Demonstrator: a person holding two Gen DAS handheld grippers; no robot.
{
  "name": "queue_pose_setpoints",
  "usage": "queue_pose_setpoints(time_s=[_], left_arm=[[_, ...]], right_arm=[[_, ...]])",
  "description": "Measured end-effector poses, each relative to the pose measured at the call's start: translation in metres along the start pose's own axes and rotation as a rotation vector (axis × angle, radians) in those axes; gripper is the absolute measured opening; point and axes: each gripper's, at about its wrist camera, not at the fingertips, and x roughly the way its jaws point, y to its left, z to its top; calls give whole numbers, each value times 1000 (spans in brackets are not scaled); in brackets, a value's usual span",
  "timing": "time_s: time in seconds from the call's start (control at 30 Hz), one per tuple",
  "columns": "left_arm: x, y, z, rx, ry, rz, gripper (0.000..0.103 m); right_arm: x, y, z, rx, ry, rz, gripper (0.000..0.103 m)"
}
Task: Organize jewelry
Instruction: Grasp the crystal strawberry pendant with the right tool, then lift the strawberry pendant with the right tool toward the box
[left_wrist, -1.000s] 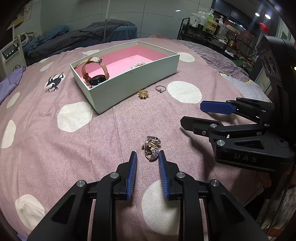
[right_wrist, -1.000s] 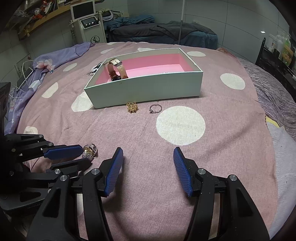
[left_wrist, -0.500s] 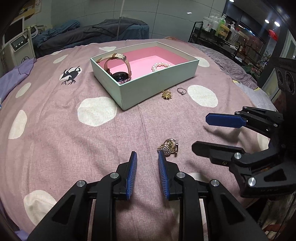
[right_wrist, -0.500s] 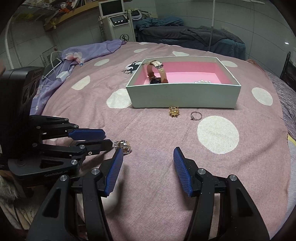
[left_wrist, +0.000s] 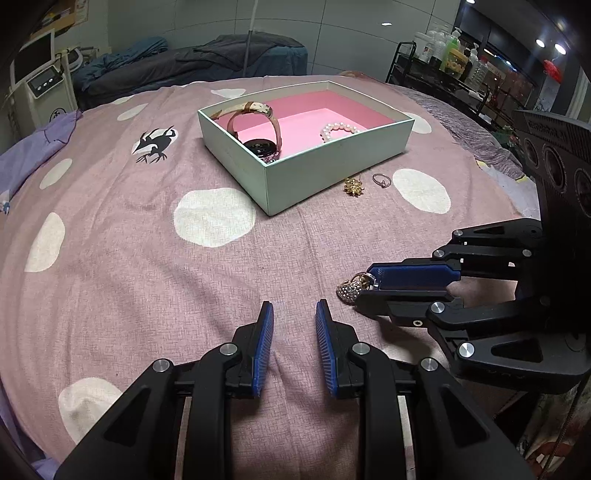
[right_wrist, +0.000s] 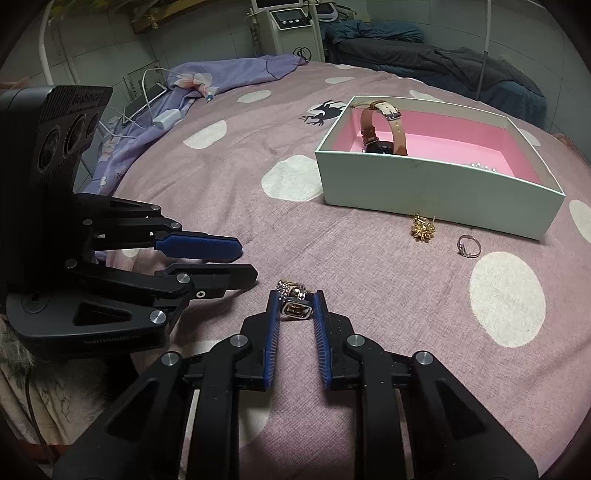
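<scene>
A chunky gold-and-silver ring cluster (right_wrist: 293, 302) lies on the pink dotted bedspread (left_wrist: 147, 258). My right gripper (right_wrist: 295, 295) is closing on it, the blue pads touching both its sides. From the left wrist view, the cluster (left_wrist: 351, 288) sticks out of the right gripper (left_wrist: 364, 284). My left gripper (left_wrist: 294, 304) hovers just left of it, narrowly open with nothing between its pads. The mint box (left_wrist: 332, 166) with pink lining holds a brown-strapped watch (left_wrist: 258, 129) and a pearl bracelet (left_wrist: 340, 129). A gold brooch (left_wrist: 354, 185) and a thin ring (left_wrist: 381, 180) lie outside its front wall.
A purple cloth (right_wrist: 177, 96) with a cable lies at the bedspread's far left edge. A white machine (right_wrist: 291, 29) and dark bedding (right_wrist: 424, 51) stand behind. A trolley with bottles (left_wrist: 450, 55) is at the back right. My left gripper (right_wrist: 247, 264) sits close beside the right one.
My right gripper swung left onto the ring cluster and went from wide open to closed around it. My left gripper shifted left, away from the cluster, its gap unchanged.
</scene>
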Motion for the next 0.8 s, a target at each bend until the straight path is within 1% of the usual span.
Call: queue_pose_setpoints(time_s=[0.07, 0.2, 0.33, 0.53, 0.67, 0.8], left_arm=[[0, -1, 1, 2, -3, -2, 24], [1, -3, 3, 6, -5, -8, 24], [2, -9, 11, 27, -17, -17, 24], [14, -31, 38, 68, -52, -64, 24], [29, -46, 52, 85, -50, -72, 24], [41, -55, 58, 94, -45, -55, 24]], right_arm=[[-4, 2, -1, 4, -10, 1, 19], [-15, -2, -4, 43, -37, -24, 19], [-26, -11, -6, 85, -55, -73, 19], [-37, -33, -8, 158, -74, -163, 19], [-44, -44, -12, 181, -75, -248, 19], [-52, -56, -17, 209, -72, -329, 19]])
